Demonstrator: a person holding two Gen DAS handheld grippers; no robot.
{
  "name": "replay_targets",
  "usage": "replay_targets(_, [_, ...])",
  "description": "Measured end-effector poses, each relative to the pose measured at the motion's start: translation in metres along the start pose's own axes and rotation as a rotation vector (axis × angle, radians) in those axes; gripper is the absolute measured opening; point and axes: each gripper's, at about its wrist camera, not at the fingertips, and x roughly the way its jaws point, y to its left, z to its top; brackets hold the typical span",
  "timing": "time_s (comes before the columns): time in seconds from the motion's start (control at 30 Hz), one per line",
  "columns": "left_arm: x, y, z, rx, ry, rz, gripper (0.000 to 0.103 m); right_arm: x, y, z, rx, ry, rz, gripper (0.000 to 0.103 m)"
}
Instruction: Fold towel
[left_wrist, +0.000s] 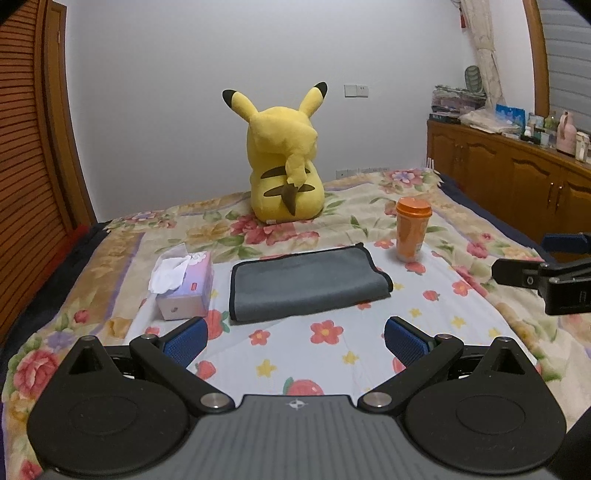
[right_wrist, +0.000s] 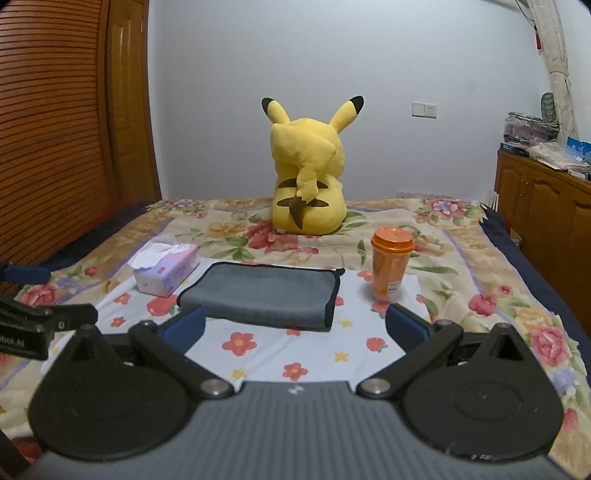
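Observation:
A grey towel with a black hem (left_wrist: 306, 282) lies folded flat on the flowered bed sheet (left_wrist: 332, 354); it also shows in the right wrist view (right_wrist: 264, 295). My left gripper (left_wrist: 295, 341) is open and empty, hovering just short of the towel's near edge. My right gripper (right_wrist: 295, 325) is open and empty, its blue pads (right_wrist: 184, 328) level with the towel's near edge. Each gripper shows at the edge of the other's view.
A tissue box (left_wrist: 184, 286) sits left of the towel, an orange cup with a lid (left_wrist: 412, 232) to its right. A yellow plush toy (left_wrist: 286, 162) sits behind. A wooden cabinet (left_wrist: 517, 177) stands right of the bed, a slatted wardrobe (left_wrist: 26, 166) at left.

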Motion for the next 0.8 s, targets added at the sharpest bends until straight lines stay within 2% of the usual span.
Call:
replay_targets(0.37, [-0.002,-0.008,-0.025,-0.036,0.028,-0.003,0.103,-0.007,0.002,-0.02,0.014,0.019,0.003,0.103])
replay_targets(0.8, [0.017,-0.009,-0.06,-0.068,0.096,-0.011,0.103,0.005,0.011,-0.055,0.013,0.072,0.011,0.103])
